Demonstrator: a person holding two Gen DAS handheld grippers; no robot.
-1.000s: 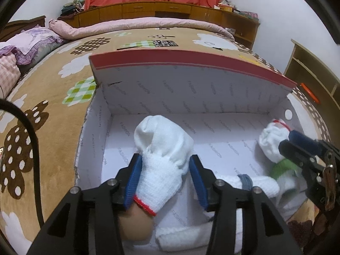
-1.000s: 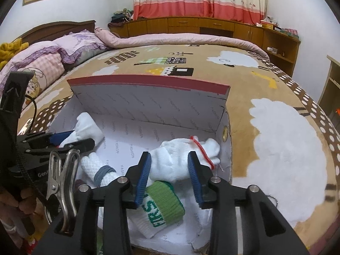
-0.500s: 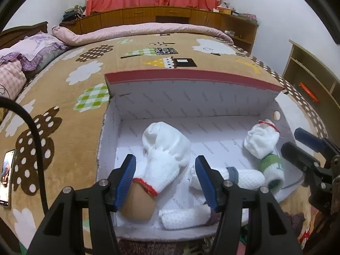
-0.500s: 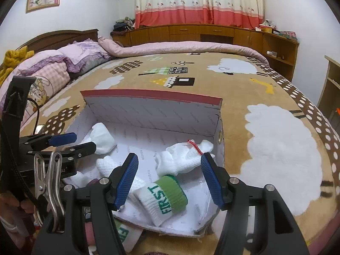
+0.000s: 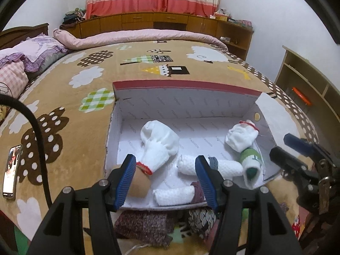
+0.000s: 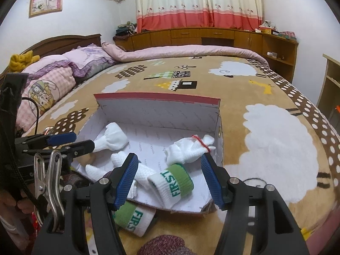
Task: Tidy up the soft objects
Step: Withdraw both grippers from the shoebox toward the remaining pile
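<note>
A cardboard box [image 5: 187,86] with a white inside and a red rim lies open on the bed. At its left lies a white glove with a red cuff [image 5: 159,146], over a tan roll [image 5: 138,183]. My left gripper [image 5: 165,161] hovers open just above and in front of them, holding nothing. At the box's right end rest a second white glove [image 6: 189,150] and a green-cuffed "FIRST" sock [image 6: 174,180]. Above these my right gripper [image 6: 169,159] stands wide open and empty. White waffle socks [image 5: 212,165] lie between the two piles.
Outside the box's near wall lie another green-cuffed sock [image 6: 136,218], a maroon knitted piece [image 5: 144,225] and a patterned piece [image 5: 201,216]. A phone [image 5: 9,170] lies on the blanket at left. Pillows [image 6: 53,78] are at the bed's head, a wooden shelf [image 5: 308,85] at right.
Both grippers opened and let go of their white gloves, which now lie in the box. Both have pulled back and up from the box.
</note>
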